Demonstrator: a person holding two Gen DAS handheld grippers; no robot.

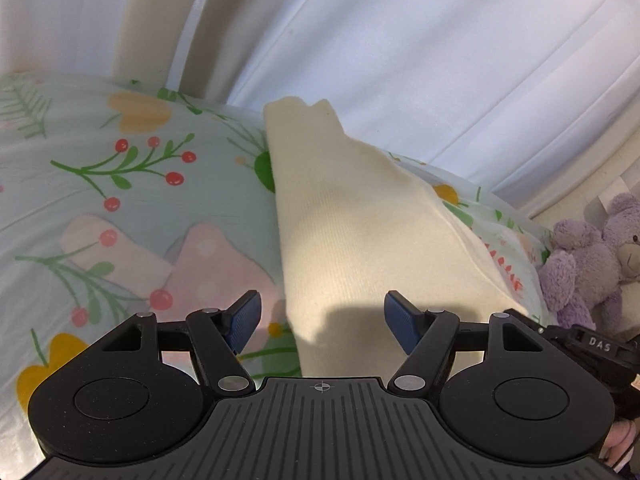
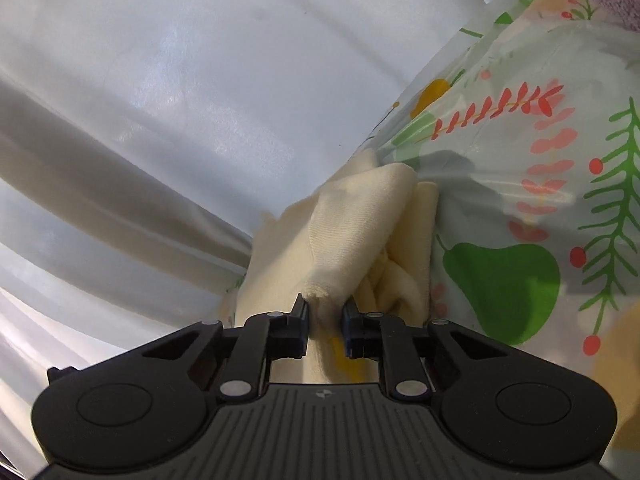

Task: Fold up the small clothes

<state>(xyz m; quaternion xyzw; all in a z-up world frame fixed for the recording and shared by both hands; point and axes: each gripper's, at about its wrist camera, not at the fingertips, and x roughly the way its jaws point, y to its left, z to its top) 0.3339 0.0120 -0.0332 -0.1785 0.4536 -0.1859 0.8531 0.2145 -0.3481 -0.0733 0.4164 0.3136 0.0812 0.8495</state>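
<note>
A cream knit garment [image 1: 360, 232] lies stretched across the floral sheet [image 1: 100, 160], running from near my left gripper up toward the far edge. My left gripper [image 1: 322, 320] is open, its blue pads [image 1: 244, 320] apart on either side of the garment's near end, holding nothing. In the right wrist view the same cream garment [image 2: 360, 224] is bunched and lifted. My right gripper [image 2: 325, 320] is shut on a fold of it, the cloth pinched between the blue pads [image 2: 302, 320].
A purple teddy bear [image 1: 592, 264] sits at the right edge of the bed. Pale curtains [image 1: 400, 40] hang behind the bed and fill the left of the right wrist view [image 2: 160, 120]. The floral sheet [image 2: 520, 200] spreads to the right.
</note>
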